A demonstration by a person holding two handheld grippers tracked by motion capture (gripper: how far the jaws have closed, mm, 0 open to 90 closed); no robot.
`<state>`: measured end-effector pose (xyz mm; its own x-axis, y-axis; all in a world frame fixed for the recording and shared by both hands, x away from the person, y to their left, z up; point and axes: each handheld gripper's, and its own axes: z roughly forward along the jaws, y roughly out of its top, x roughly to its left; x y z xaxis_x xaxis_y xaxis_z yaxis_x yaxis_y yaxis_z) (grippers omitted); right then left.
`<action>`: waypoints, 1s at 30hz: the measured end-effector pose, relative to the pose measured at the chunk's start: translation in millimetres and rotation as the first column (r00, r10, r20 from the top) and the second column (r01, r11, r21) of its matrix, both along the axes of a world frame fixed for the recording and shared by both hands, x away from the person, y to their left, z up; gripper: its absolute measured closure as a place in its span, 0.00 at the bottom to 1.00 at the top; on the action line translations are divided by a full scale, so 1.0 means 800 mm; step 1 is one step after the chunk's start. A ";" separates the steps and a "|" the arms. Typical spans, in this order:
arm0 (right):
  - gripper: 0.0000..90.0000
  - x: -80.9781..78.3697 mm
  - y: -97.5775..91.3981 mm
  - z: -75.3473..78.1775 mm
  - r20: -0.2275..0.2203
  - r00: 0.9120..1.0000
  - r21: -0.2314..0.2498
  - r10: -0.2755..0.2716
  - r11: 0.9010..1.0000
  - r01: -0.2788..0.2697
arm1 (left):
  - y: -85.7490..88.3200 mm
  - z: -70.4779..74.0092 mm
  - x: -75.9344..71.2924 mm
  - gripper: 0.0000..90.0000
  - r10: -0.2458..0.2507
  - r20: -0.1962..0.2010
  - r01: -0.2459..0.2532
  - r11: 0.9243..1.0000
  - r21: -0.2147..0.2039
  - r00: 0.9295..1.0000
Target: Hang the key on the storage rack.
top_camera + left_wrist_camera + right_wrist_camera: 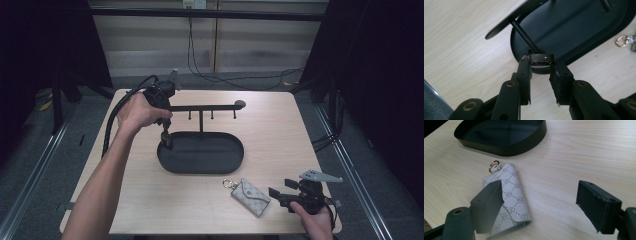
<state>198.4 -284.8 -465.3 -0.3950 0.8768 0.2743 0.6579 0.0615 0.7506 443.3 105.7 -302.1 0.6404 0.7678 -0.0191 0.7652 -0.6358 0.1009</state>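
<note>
Left gripper (541, 65) clamps a dark ring (541, 58) over the tray's (235, 162) left rim, frame centre; right gripper (281, 195), jaws wide apart, sits lower right beside the pouch (251, 196), bare tabletop around.

On the surface (150, 200) there are one black oval tray (220, 162) with one T-shaped stand (201, 107) bearing three small pegs, one dark ring (541, 58), one patterned key pouch (250, 196), and two grippers.

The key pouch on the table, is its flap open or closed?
Closed: the key pouch's flap lies flat over the front, pouch flat on the table.
</note>
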 end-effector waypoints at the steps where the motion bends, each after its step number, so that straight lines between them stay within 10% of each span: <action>1: 0.23 0.000 0.000 0.000 0.002 1.000 0.001 -0.001 1.000 0.001 | 0.000 -0.001 0.002 0.79 0.001 -0.003 -0.001 1.000 0.000 1.000; 18: 0.23 0.000 -0.001 0.000 0.002 1.000 0.004 -0.003 1.000 0.003 | 0.002 -0.010 0.008 0.78 0.068 0.029 -0.067 0.997 -0.042 0.997; 23: 0.23 0.001 0.001 0.000 0.001 1.000 0.005 0.002 1.000 -0.002 | 0.009 -0.005 0.003 0.54 0.087 0.049 -0.085 0.996 -0.040 0.995; 30: 0.23 0.001 -0.001 -0.001 -0.002 1.000 0.009 -0.008 1.000 0.008 | 0.028 0.002 -0.011 0.41 0.091 0.076 -0.079 0.986 -0.144 0.993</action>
